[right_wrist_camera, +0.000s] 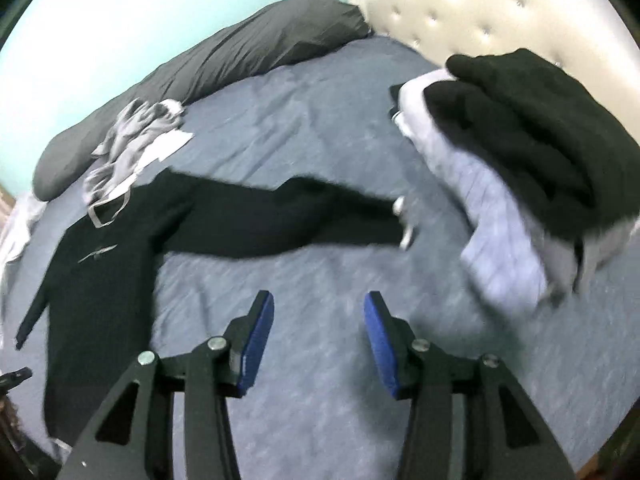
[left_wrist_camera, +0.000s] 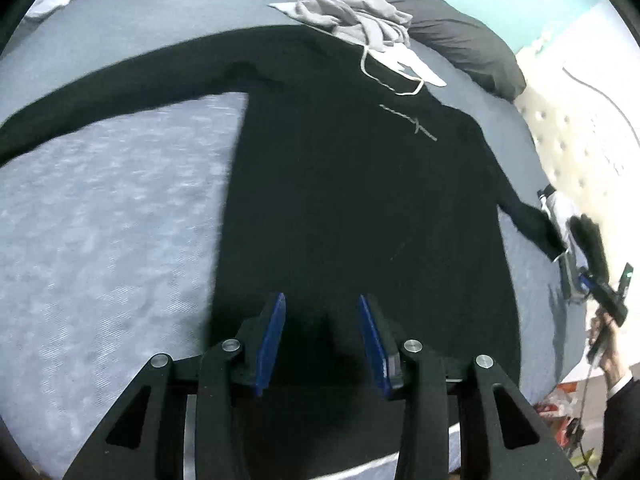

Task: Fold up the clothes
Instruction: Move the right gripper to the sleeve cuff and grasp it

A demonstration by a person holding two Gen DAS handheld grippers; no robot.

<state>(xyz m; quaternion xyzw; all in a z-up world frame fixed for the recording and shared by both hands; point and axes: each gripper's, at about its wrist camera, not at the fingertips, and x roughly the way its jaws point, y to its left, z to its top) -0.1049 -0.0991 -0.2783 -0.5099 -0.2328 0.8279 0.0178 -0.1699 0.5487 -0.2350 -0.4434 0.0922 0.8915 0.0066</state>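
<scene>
A black sweater (left_wrist_camera: 340,200) lies flat on the blue-sheeted bed (left_wrist_camera: 100,220), body lengthwise away from the left gripper (left_wrist_camera: 322,336), sleeves outstretched sideways. Its small pale chest mark is unreadable. Both the left and right gripper (right_wrist_camera: 318,340) are spread, empty.

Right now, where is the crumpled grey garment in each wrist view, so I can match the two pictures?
Left wrist view: the grey garment lies at top centre, overlapping the far edge of the black shirt.
Right wrist view: the grey garment lies at the left, above the black shirt.
Shared landmark: the dark pillow just behind the garment.
</scene>
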